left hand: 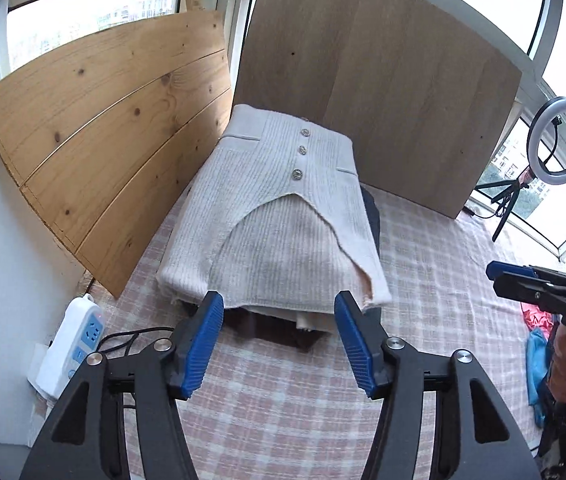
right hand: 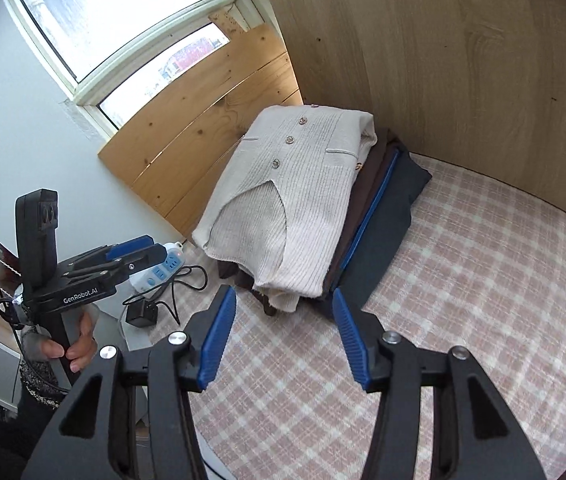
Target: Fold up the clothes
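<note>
Left wrist view: the left claw (left hand: 279,340) stands with its blue pads spread wide, nothing between them, just short of the near hem of a folded cream ribbed cardigan (left hand: 279,216). The cardigan lies flat on top of a stack of folded clothes (right hand: 379,216) on a pink-and-white checked tabletop (left hand: 423,280). Its long axis runs from the claw away toward the brown board (left hand: 383,80) propped behind it; the hem end points toward the cameras, and the row of 3 metal buttons (left hand: 302,150) follows that axis. Below the lowest button the front edges part into an open curve.

Right wrist view: the right claw (right hand: 283,332) is likewise fully spread and empty, hovering over the checked cloth just before the stack. Beneath the cardigan lie brown, blue and dark navy garments, offset to the right.

Markings: the left gripper body, held by a hand (right hand: 75,344), reads "GenRobot.AI". In the left wrist view the right gripper body shows the partial letters "DAS".

A white power strip (left hand: 71,344) lies at the tabletop's left edge. A ring light (left hand: 561,140) stands by the window.
</note>
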`<state>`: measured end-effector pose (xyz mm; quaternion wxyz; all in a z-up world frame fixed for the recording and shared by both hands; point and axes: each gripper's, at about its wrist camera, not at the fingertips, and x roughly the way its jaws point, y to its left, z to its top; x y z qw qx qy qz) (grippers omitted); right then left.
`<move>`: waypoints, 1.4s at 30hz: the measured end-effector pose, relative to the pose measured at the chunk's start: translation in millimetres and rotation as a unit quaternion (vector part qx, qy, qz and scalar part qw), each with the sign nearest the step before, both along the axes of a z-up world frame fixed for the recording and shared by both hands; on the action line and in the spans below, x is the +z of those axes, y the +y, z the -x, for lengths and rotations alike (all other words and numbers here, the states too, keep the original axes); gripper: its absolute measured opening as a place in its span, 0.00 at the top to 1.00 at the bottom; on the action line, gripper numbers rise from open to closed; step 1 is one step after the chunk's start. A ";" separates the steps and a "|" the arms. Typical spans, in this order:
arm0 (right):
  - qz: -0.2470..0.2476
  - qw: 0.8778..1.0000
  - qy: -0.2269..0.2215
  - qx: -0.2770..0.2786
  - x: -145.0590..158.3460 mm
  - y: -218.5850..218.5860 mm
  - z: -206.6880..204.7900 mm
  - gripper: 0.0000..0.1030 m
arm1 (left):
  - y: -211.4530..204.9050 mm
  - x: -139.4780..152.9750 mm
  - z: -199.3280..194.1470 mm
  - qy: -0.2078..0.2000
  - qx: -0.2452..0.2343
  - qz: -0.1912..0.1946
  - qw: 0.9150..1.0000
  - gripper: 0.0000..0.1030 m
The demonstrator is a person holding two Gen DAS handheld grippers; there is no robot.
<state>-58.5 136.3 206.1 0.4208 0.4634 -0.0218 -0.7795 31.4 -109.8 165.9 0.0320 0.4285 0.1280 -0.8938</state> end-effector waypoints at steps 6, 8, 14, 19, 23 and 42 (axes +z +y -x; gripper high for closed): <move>-0.002 0.999 0.020 -0.027 11.4 36.3 -16.2 0.51 | 32.7 18.3 -22.0 0.021 0.025 0.021 0.999 0.35; -0.003 0.999 0.026 -0.034 12.5 43.4 -21.2 0.51 | 43.0 24.4 -28.6 0.024 0.036 0.042 0.998 0.28; -0.011 0.998 0.041 -0.047 13.8 60.3 -35.3 0.51 | 61.3 43.2 -50.2 0.043 0.071 0.092 0.992 0.26; -0.017 0.997 0.053 -0.059 15.0 74.4 -47.0 0.51 | 59.7 49.1 -62.1 0.031 0.115 0.120 0.986 0.25; -0.021 0.997 0.056 -0.058 14.8 78.1 -49.4 0.51 | 49.4 49.0 -72.5 0.034 0.145 0.114 0.982 0.25; -0.043 0.995 0.058 -0.062 7.7 87.1 -53.7 0.51 | 38.9 43.0 -80.6 0.006 0.166 0.104 0.981 0.25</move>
